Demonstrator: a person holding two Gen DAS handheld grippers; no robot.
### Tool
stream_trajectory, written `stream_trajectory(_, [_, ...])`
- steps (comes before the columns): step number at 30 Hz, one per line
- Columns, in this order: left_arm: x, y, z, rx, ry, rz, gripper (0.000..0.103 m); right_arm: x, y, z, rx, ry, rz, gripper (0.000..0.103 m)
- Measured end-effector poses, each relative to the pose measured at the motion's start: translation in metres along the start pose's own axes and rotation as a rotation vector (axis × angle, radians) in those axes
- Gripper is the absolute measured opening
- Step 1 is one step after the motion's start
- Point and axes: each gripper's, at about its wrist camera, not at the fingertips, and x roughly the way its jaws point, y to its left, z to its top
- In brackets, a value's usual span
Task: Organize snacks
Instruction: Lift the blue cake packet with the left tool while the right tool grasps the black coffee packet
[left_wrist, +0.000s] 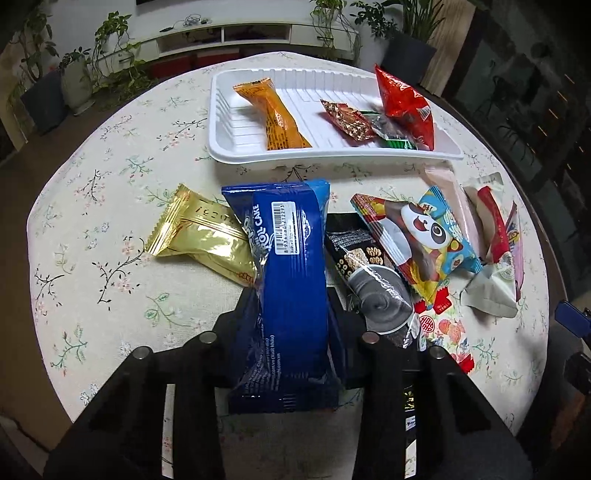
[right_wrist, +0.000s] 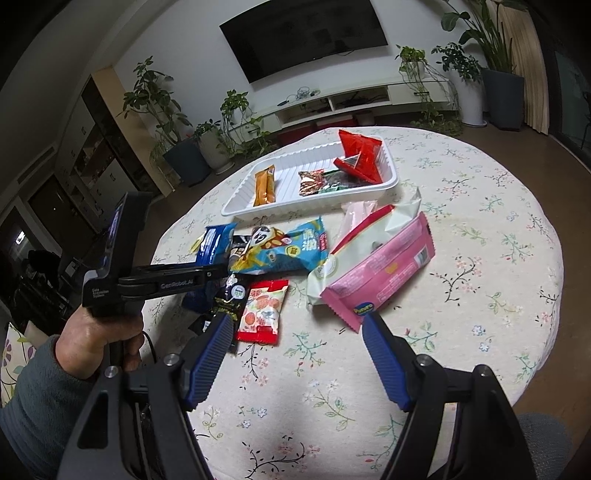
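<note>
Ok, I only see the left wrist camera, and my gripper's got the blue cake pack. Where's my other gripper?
Observer: The right gripper is open over bare tablecloth, with nothing between its fingers.
Operator: Is any snack close to it?
Observer: A pink pack. Its corner nearly meets one finger.
Operator: What's behind my camera?
Observer: A hand in a grey sleeve grips the handle of the left gripper, the one shut on the blue pack.
</note>
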Motion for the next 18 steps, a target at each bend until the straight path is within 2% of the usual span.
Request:
stream_trajectory(3, [-0.003,0.003,-0.002,-0.011,-0.008,-0.027,0.025,0.003,0.006,0.000,-0.012,0.009,0.009,0.075])
stream_trajectory(13, [-0.036,0.021,-0.024,-0.075,-0.058,-0.124,0.024,0.036,0.050,0.012,-0.101,0.080,0.068,0.071])
stream_trajectory(15, [-0.046,0.031,-0.035,-0.112,-0.072,-0.153,0.024,0.050,0.060,0.017,-0.113,0.115,0.080,0.067])
stream_trajectory(18, [-0.058,0.044,-0.054,-0.173,-0.088,-0.196,0.024,0.075,0.073,0.026,-0.120,0.170,0.103,0.057])
